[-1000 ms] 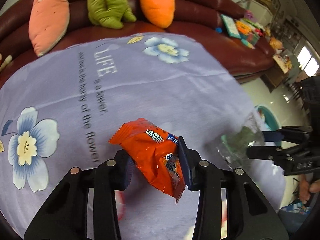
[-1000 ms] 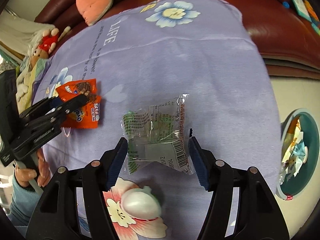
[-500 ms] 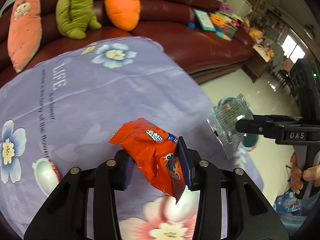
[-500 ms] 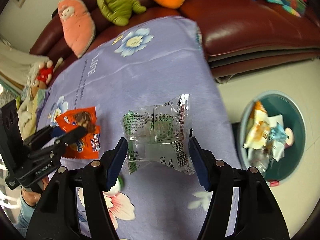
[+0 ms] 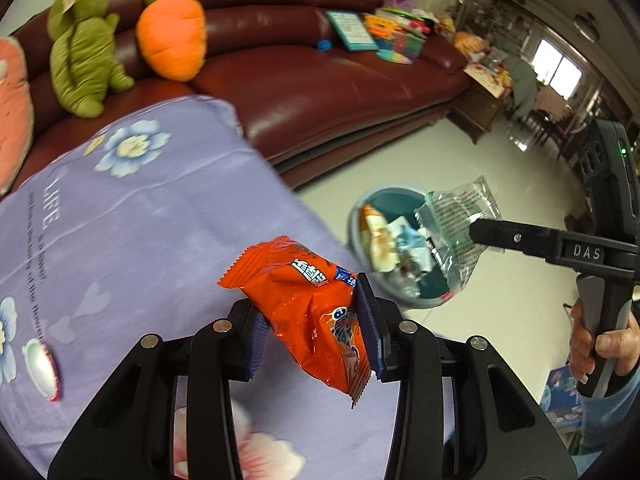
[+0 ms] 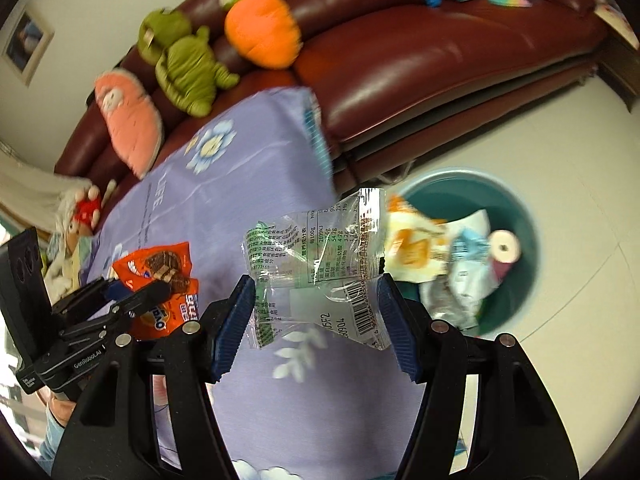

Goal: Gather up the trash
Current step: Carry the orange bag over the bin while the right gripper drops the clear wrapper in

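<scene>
My left gripper [image 5: 312,328] is shut on an orange snack wrapper [image 5: 308,304] and holds it above the right edge of the purple flowered cloth [image 5: 140,224]. My right gripper [image 6: 316,312] is shut on a clear plastic wrapper [image 6: 316,264] with green print and a barcode, held in the air near the cloth's edge. In the left wrist view the right gripper [image 5: 472,226] holds the clear wrapper [image 5: 456,220] over the teal trash bin [image 5: 384,196]. The bin [image 6: 528,216] stands on the floor and holds several wrappers. The left gripper [image 6: 160,288] with the orange wrapper [image 6: 168,280] shows at the left of the right wrist view.
A dark red leather sofa [image 5: 320,80] stands behind the cloth, with plush toys [image 5: 172,40] and books [image 5: 352,30] on it. A small white and red object [image 5: 40,368] lies on the cloth at the left. Pale tiled floor [image 5: 500,160] surrounds the bin.
Both grippers have swung to the right, off the cloth toward the bin, each still holding its wrapper. The bin is now nearer and larger in both views.
</scene>
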`<state>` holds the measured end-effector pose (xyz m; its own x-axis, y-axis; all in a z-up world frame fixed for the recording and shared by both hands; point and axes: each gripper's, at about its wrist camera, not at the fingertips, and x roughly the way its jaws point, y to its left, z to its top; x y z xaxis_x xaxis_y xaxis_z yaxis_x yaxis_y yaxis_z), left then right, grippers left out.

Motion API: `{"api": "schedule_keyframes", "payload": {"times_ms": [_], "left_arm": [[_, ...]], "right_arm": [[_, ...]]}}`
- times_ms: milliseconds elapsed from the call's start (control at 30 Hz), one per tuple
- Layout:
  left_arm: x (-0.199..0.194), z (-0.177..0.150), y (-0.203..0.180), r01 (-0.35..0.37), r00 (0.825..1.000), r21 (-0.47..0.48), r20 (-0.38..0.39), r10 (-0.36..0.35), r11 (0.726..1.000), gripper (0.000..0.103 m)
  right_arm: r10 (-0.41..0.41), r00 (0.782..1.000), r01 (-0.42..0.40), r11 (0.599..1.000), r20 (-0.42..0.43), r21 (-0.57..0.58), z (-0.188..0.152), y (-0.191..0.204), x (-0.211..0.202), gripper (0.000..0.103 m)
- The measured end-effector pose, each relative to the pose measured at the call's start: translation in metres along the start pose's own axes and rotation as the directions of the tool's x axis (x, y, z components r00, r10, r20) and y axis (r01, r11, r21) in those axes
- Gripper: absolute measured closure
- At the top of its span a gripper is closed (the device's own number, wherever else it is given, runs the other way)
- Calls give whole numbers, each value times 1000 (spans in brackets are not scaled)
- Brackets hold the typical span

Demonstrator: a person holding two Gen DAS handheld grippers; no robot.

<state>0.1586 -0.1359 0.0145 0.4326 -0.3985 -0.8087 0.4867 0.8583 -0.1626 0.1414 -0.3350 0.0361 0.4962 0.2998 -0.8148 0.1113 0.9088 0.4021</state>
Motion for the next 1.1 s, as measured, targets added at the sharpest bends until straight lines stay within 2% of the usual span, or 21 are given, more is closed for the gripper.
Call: {"api": "schedule_keyframes", "payload": {"times_ms": [233,433,700,1100], "left_arm": [[28,17,-53,30,999,52,-28,-29,998,62],[60,22,-92,44,997,105,-73,-37,993,62],[100,34,-122,56,992,142,-121,-39,988,62],[162,41,-144,99,979,186,-193,-63,978,59]], "right_arm": [[-37,996,28,994,85,101,3,-68,-40,42],[-57,994,42,988,95,148,1,-104,-50,42],[-70,995,54,980,77,191,2,-134,-44,42],[-110,993,97,966,40,241,18,-162,-25,42]]}}
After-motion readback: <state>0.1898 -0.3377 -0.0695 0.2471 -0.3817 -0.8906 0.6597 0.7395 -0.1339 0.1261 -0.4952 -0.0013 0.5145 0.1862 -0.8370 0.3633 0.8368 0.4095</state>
